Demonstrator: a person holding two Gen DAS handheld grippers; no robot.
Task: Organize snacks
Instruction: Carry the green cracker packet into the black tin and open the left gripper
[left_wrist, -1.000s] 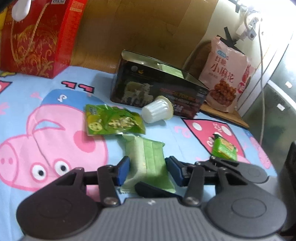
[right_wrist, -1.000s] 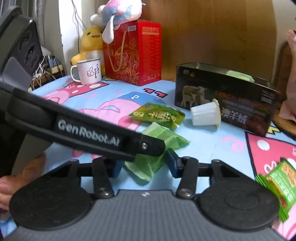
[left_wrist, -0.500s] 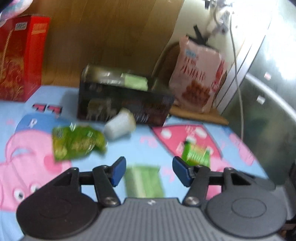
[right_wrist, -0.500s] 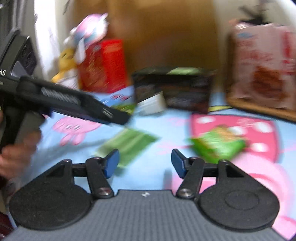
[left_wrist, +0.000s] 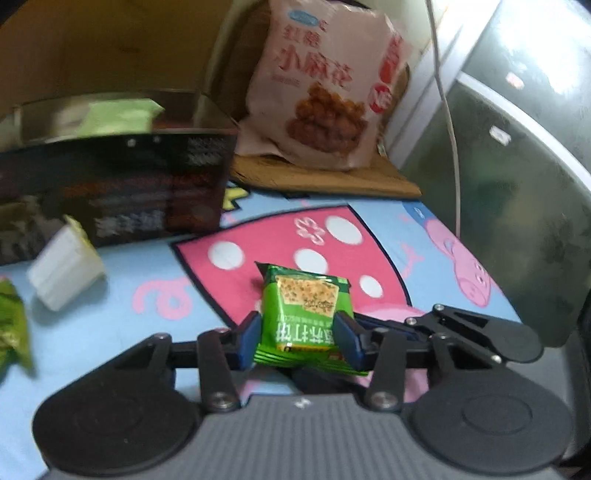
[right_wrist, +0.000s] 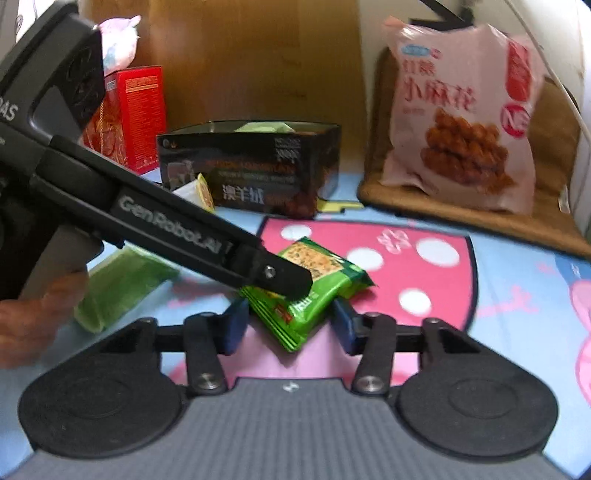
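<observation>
Lying on the cartoon mat (left_wrist: 122, 280), the green cracker packet (left_wrist: 301, 314) was glossy, square, apparently intact; left gripper (left_wrist: 301, 338) just closed onto it, right gripper (right_wrist: 286, 325) narrowing, not touching.

**Both grippers at the green cracker packet**

Left gripper (left_wrist: 298, 338): I have it angled downward, its blue pads (left_wrist: 248, 338) pressed against both sides of the green cracker packet (left_wrist: 301, 315). The jaws have just been closing, packet between them.

Right gripper (right_wrist: 287, 325): also angled downward, on the near side of the same packet. Its jaws have just been closing, yet both pads (right_wrist: 234, 326) stand clear of the wrapper, one corner lying between them.

Left hand (right_wrist: 26, 328): wrapped around the left gripper's handle, left of the packet.
</observation>
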